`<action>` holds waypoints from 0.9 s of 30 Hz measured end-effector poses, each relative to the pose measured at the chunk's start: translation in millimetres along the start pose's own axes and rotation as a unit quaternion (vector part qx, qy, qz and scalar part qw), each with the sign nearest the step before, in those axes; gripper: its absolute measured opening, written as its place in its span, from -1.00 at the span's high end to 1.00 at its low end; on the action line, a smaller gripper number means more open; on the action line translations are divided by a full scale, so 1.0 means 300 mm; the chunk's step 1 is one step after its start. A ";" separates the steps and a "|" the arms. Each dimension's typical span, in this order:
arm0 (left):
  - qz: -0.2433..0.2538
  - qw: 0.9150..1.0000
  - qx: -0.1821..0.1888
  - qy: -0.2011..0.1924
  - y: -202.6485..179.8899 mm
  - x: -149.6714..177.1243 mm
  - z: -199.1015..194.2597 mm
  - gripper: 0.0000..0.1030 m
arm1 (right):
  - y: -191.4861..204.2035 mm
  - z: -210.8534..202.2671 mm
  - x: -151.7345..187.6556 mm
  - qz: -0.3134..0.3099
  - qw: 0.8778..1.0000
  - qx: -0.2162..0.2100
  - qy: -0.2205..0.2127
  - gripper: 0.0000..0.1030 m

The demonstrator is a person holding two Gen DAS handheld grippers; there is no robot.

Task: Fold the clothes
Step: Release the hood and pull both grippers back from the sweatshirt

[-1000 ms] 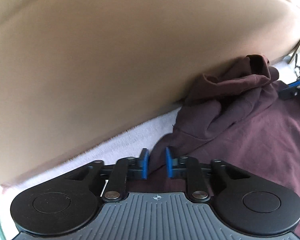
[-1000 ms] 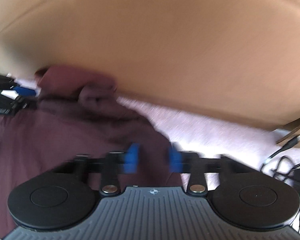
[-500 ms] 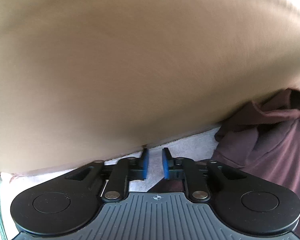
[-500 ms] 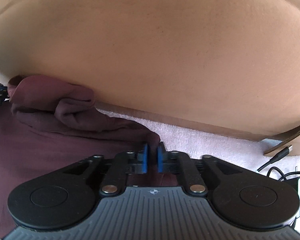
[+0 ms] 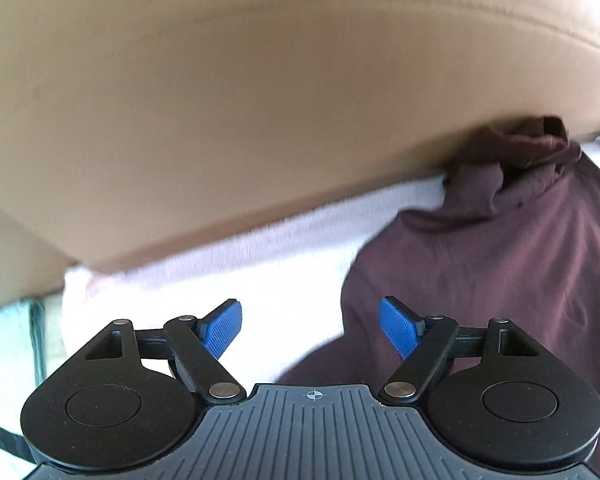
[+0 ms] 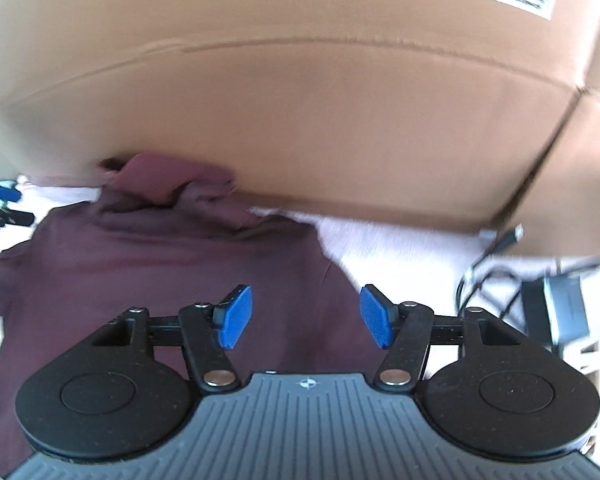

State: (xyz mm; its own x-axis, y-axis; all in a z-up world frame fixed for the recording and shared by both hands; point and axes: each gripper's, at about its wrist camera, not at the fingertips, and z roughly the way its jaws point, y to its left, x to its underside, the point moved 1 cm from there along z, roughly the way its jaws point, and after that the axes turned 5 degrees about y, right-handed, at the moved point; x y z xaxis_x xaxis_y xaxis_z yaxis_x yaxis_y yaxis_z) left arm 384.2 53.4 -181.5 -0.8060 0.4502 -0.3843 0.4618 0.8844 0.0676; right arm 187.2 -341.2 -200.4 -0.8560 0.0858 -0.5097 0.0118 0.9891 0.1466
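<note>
The left gripper (image 5: 311,332) and right gripper (image 6: 306,316) both hover spread wide and empty over the maroon hoodie (image 6: 172,264), which lies flat on the white towel (image 5: 284,264) with its hood bunched against the cardboard box (image 6: 300,120), so nearly all the folding appears left.

The left gripper (image 5: 311,330) and right gripper (image 6: 306,317) look alike: ribbed grey body with a small crosshair mark, two round black discs, black linkage arms with silver rivets, and blue textured pads (image 5: 220,333) on the fingers.
</note>
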 end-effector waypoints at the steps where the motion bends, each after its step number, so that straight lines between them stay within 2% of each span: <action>1: 0.001 1.000 -0.001 0.004 0.000 0.011 0.010 -0.68 | 0.005 -0.011 0.015 0.002 1.000 -0.003 0.002 -0.35; 6: 0.004 0.999 0.018 0.028 0.018 0.050 0.052 -0.66 | 0.046 -0.056 0.132 -0.001 1.000 -0.010 0.020 -0.35; 8: -0.015 0.999 0.029 0.035 0.033 0.051 0.071 -0.53 | 0.057 -0.065 0.160 -0.001 1.000 -0.012 0.026 -0.36; 10: -0.033 0.998 0.035 0.043 0.046 0.049 0.092 0.12 | 0.064 -0.072 0.183 -0.001 0.999 -0.011 0.032 -0.36; 11: -0.038 0.998 0.032 0.038 0.048 0.061 0.089 0.19 | 0.069 -0.072 0.192 0.000 0.999 -0.010 0.034 -0.36; 12: -0.042 0.998 0.034 0.033 0.060 0.115 0.074 0.69 | 0.075 -0.069 0.200 0.002 0.999 -0.009 0.036 -0.37; 13: -0.049 0.997 0.041 0.033 0.067 0.115 0.071 0.94 | 0.079 -0.062 0.204 0.004 0.999 -0.010 0.037 -0.37; 17: -0.080 0.996 0.038 0.008 0.085 0.117 0.048 0.93 | 0.090 -0.073 0.217 0.006 0.999 -0.006 0.036 -0.40; 19: -0.099 0.995 0.022 -0.002 0.118 0.130 0.023 1.00 | 0.093 -0.078 0.219 0.007 0.999 -0.005 0.036 -0.41; 22: -0.138 0.990 0.009 -0.007 0.176 0.138 0.023 1.00 | 0.094 -0.083 0.222 0.008 0.999 -0.001 0.035 -0.41; 24: -0.158 0.987 0.021 -0.004 0.198 0.158 0.014 1.00 | 0.093 -0.088 0.224 0.011 0.999 -0.001 0.034 -0.42; 25: -0.167 0.985 0.028 -0.004 0.208 0.167 0.010 0.94 | 0.092 -0.089 0.225 0.012 0.999 -0.002 0.035 -0.42; 26: -0.167 0.985 0.043 -0.006 0.211 0.168 0.001 0.80 | 0.092 -0.089 0.225 0.012 0.999 -0.002 0.035 -0.42; 27: -0.166 0.984 0.058 -0.009 0.213 0.168 -0.006 0.50 | 0.093 -0.089 0.225 0.012 0.999 -0.001 0.035 -0.42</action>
State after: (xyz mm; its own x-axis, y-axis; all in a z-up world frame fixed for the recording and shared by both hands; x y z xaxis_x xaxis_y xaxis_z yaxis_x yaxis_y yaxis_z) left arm 372.3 133.0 -194.8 -0.9132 0.1352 -0.3844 0.2137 0.9621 -0.1694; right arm 116.1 -311.1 -208.1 -0.8899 0.1010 -0.4448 0.0322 0.9867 0.1596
